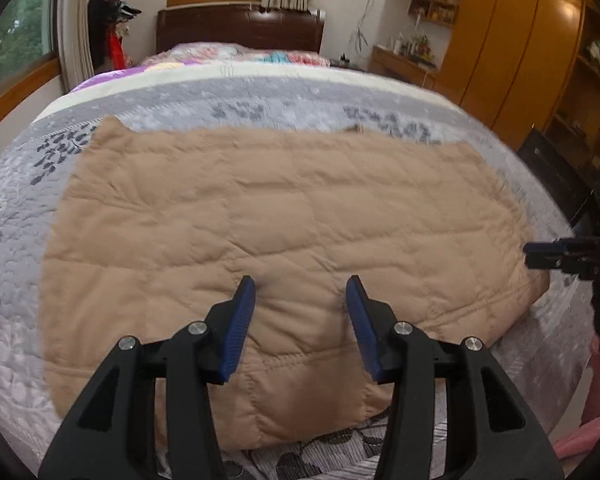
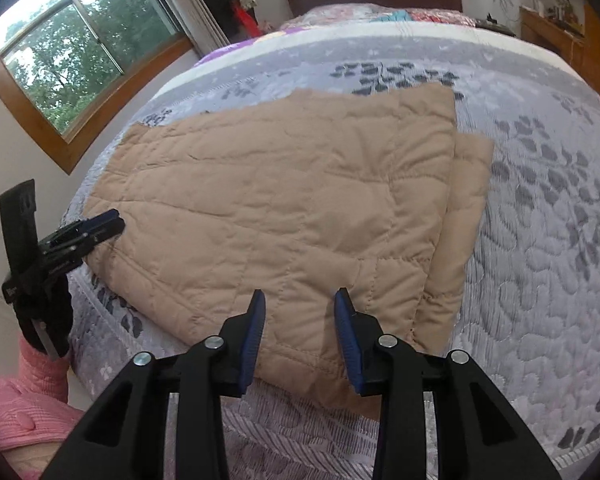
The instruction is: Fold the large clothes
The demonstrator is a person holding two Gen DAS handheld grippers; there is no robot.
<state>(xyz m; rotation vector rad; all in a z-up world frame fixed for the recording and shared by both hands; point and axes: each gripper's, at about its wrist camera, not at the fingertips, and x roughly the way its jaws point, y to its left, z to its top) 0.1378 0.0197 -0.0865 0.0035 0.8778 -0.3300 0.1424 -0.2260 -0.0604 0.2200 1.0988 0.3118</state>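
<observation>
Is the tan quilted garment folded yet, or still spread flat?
Folded at least once: the tan quilted garment lies doubled on the bed, a lower layer's edge showing past the top layer.

Left wrist view: set just behind the left gripper point(image 1: 300, 284), looking steeply down and forward along the bed point(image 1: 12, 240) toward the headboard point(image 1: 240, 30), close above the near edge of the tan quilted garment point(image 1: 260, 208), with the right gripper point(image 1: 540, 258) at the right edge. Right wrist view: set behind the right gripper point(image 2: 300, 300), tilted down likewise, close over the garment's point(image 2: 300, 184) near right corner, with the window point(image 2: 80, 48) upper left and the left gripper point(image 2: 104, 224) at the left edge. Shared: garment, bed, headboard.
</observation>
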